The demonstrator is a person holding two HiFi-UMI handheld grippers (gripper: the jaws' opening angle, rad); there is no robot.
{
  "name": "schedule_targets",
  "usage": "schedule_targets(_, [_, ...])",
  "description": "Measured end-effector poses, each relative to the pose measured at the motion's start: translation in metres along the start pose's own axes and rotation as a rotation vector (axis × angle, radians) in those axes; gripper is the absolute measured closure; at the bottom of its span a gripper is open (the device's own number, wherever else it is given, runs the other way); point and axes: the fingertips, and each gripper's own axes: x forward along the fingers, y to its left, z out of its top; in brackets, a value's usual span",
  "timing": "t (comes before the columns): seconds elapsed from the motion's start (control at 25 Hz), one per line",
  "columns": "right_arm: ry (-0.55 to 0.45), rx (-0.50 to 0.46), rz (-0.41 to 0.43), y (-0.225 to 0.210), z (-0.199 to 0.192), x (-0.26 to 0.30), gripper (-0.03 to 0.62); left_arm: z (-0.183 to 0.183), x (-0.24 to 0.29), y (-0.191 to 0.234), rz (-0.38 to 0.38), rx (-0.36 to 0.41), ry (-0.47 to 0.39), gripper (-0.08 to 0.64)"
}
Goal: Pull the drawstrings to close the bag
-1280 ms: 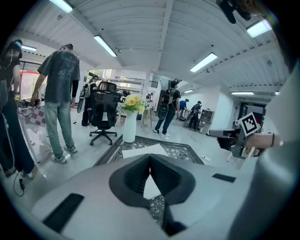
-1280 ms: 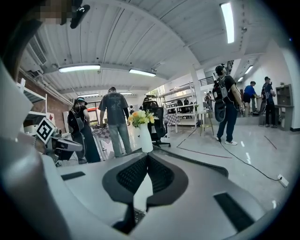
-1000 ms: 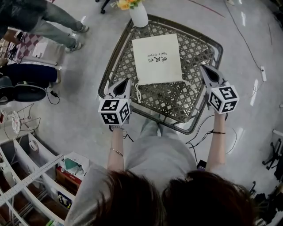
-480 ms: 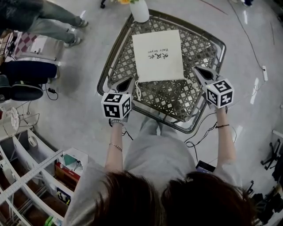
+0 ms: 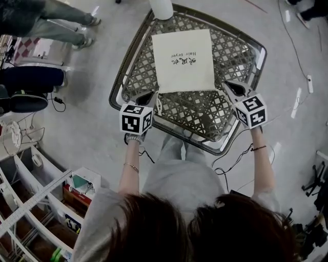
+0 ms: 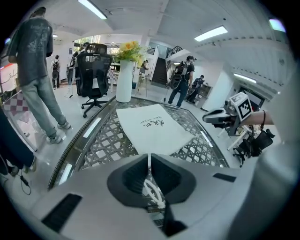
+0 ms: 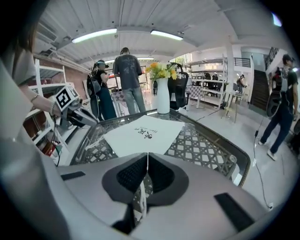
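A flat cream drawstring bag (image 5: pixel 183 60) with dark print lies on the lattice-top table (image 5: pixel 205 115), mouth edge toward me. Its left drawstring (image 5: pixel 160 105) curls in a loop off the near left corner. My left gripper (image 5: pixel 152 95) hovers just beside that loop, jaws shut and empty. In the left gripper view, the white cord (image 6: pixel 153 192) shows below the shut left gripper (image 6: pixel 149 157), with the bag (image 6: pixel 152 129) ahead. My right gripper (image 5: pixel 226 84) hangs by the near right corner, also shut and empty. The right gripper view shows the shut right gripper (image 7: pixel 147 154) pointing at the bag (image 7: pixel 143 135).
A white vase (image 5: pixel 162 7) with yellow flowers (image 6: pixel 129 49) stands at the table's far edge. A person's legs (image 5: pixel 66 18) and an office chair (image 6: pixel 93 65) are beyond the table at the left. Shelving (image 5: pixel 31 204) stands at my left. Cables (image 5: pixel 233 158) lie on the floor.
Both grippers have sunk toward the table and tipped downward. The left tip has come in beside the cord loop and the right tip nearer the bag's right corner. The bag has not moved.
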Motion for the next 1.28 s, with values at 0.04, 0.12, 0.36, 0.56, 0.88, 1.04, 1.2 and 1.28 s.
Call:
schedule_targets(0.04, [0.025,-0.010,-0.007,-0.001,-0.005,0.002,0.568,-0.003,0.002,0.000,-0.007,0.005,0.009,0.532])
schedule_targets(0.12, [0.069,-0.012,0.009,-0.001,-0.014,0.006,0.568,-0.008,0.007,0.001,-0.020,0.007,0.022,0.532])
schedule_targets(0.36, [0.132,0.008,0.078,0.001,-0.032,0.019,0.471,-0.021,0.021,0.006,-0.027,0.027,0.071,0.468])
schedule_targets(0.56, [0.204,-0.033,0.155,0.010,-0.046,0.029,0.448,-0.028,0.028,0.007,-0.038,0.059,0.096,0.443])
schedule_targets(0.88, [0.339,-0.135,0.250,0.019,-0.066,0.039,0.426,-0.044,0.047,0.009,-0.076,0.164,0.193,0.400])
schedule_targets(1.04, [0.386,-0.176,0.267,0.020,-0.072,0.042,0.426,-0.044,0.054,0.012,-0.071,0.180,0.201,0.399])
schedule_targets(1.2, [0.424,-0.197,0.288,0.023,-0.076,0.045,0.426,-0.045,0.060,0.011,-0.067,0.216,0.217,0.399])
schedule_targets(1.28, [0.436,-0.206,0.292,0.023,-0.077,0.047,0.428,-0.046,0.062,0.011,-0.063,0.230,0.227,0.399])
